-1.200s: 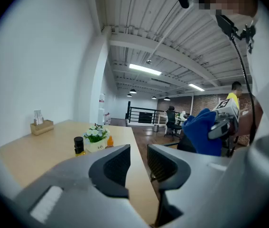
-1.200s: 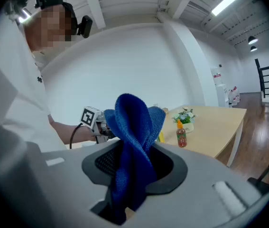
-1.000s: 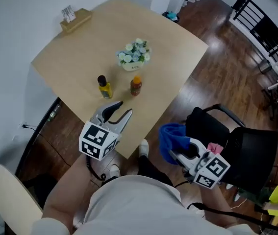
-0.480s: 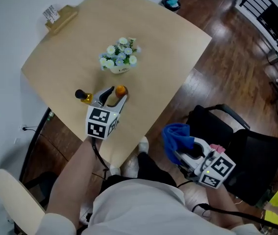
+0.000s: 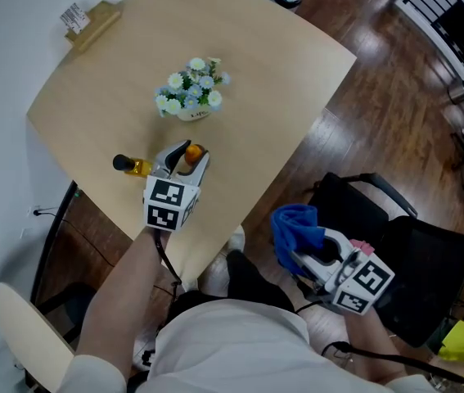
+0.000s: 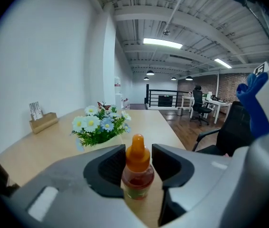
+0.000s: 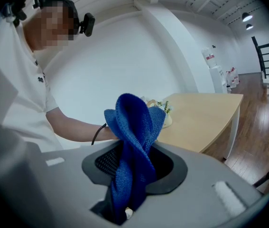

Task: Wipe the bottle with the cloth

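**Left gripper at the bottle, cloth held clear of the table**

Advanced since one second earlier, the left gripper (image 5: 184, 155) brackets the orange-capped bottle (image 6: 137, 175). The bottle stands upright on the table (image 5: 248, 72) between jaws set narrowly apart, near the flower pot (image 5: 189, 97). The yellow bottle (image 5: 131, 165) sits just to its left. Beyond the table edge, the right gripper (image 5: 304, 256) is clamped on the blue cloth (image 5: 293, 226), well apart from the bottle
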Tool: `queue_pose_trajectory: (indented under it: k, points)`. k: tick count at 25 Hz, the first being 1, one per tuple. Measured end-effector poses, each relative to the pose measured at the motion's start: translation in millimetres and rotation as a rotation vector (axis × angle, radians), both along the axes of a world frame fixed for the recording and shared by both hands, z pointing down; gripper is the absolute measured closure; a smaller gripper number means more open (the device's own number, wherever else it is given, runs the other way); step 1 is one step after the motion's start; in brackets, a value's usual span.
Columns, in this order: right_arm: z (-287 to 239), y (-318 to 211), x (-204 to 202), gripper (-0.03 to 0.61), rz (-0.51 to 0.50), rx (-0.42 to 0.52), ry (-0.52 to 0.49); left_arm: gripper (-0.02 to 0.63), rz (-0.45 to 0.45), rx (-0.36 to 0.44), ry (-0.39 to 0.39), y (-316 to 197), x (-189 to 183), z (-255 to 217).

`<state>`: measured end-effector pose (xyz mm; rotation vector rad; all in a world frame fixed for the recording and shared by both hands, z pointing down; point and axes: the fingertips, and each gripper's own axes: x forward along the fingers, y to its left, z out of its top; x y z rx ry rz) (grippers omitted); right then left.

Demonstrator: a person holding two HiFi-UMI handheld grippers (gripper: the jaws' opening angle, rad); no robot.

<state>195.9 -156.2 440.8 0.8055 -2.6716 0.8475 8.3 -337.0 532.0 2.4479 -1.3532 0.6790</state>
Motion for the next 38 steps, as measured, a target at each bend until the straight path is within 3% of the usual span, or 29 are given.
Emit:
queue_pose_trajectory:
  k: [10,19,25,33,38]
  points:
    - [4,-2,5,0.440,0.008,-0.005,0.011,0.440,-0.012,0.056,-0.057,-1,-1,5]
    - [7,-1,6,0.440,0.015,-0.007,0.015,0.453,-0.005,0.056,-0.009,0,-1,-1]
    - [6,-2,1,0.440,0.017,0.004,0.003,0.454,0.005,0.021,0.105,19,-1,-22]
    - [-8,-8,-22,0.440,0.013,0.066,-0.019,0.455,0.019,0.050,0.334,63,-23,-107]
    - [-34,-15,-53,0.440,0.010,0.131,-0.063,0.456,0.052,0.071,0.395,99,-44,-153]
